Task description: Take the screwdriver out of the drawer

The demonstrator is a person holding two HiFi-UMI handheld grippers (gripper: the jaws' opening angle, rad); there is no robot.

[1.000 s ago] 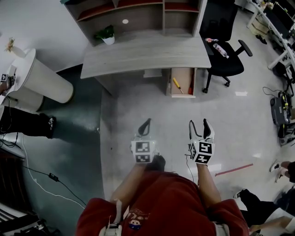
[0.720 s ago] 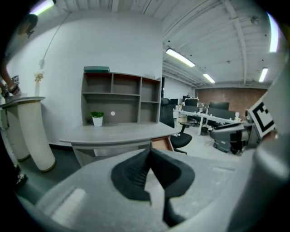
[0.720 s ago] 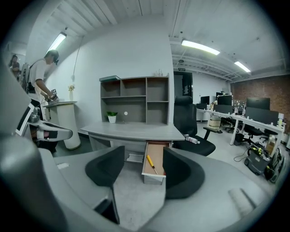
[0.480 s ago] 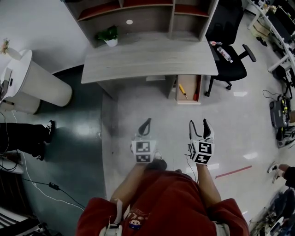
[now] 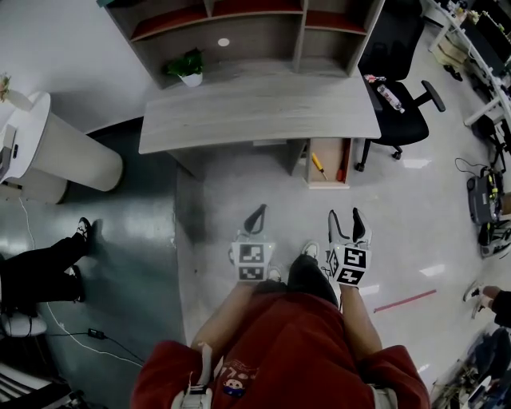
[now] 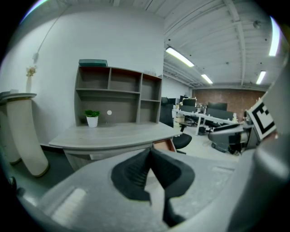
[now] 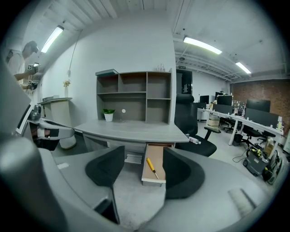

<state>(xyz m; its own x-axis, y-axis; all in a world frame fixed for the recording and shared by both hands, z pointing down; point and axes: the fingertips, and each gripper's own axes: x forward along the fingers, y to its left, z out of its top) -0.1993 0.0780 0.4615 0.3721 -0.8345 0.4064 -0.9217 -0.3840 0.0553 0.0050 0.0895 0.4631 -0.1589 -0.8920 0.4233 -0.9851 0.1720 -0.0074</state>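
Observation:
A yellow-handled screwdriver [image 5: 318,164] [image 7: 152,167] lies in the open wooden drawer [image 5: 328,182] [image 7: 153,178] under the right end of the grey desk [image 5: 255,108]. A red-handled tool [image 5: 342,166] lies beside it in the drawer. Both grippers hover over the floor well short of the drawer. My left gripper [image 5: 255,218] [image 6: 150,152] is shut with nothing in it. My right gripper [image 5: 348,225] [image 7: 144,155] is open and empty, and the drawer shows between its pads in the right gripper view.
A black office chair [image 5: 397,89] carrying a bottle [image 5: 386,95] stands right of the drawer. A potted plant [image 5: 185,64] sits on the desk under the shelf unit [image 5: 255,24]. A white round stand [image 5: 62,150] and a seated person's legs [image 5: 40,270] are at left. Cables and gear [image 5: 487,204] lie at right.
The desk and drawer have shifted in view as I step forward; a foot now shows between the grippers. The person at left has moved. Both grippers keep their pose.

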